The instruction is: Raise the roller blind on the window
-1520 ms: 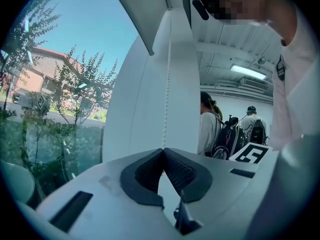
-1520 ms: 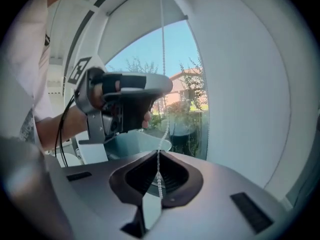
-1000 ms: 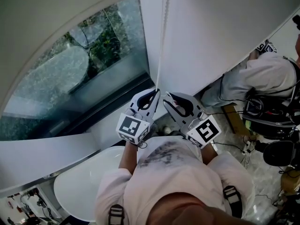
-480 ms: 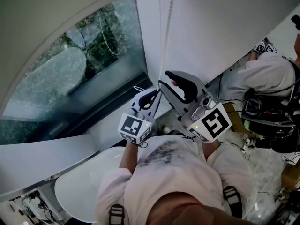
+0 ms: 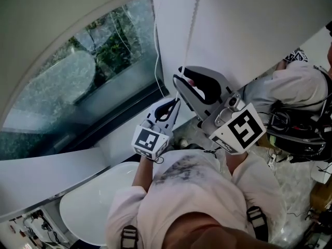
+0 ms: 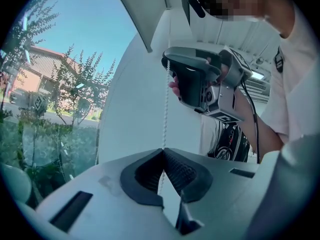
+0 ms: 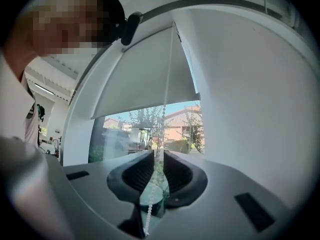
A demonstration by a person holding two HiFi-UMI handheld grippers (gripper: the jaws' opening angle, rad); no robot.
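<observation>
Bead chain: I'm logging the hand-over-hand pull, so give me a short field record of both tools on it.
bead chain: hangs beside the roller blind
left tool: shut on the chain, lower down
right tool: higher up, jaws apart, just been closing, chain between them
blind state: partly raised, window glass showing below

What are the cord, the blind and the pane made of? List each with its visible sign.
Cord: a chain of small white beads, probably plastic; the separate round beads show along its length.
Blind: a pale matte sheet, likely coated fabric; it hangs flat, without shine, and nothing shows through it.
Pane: clear glass, it seems; trees show sharply through it.
</observation>
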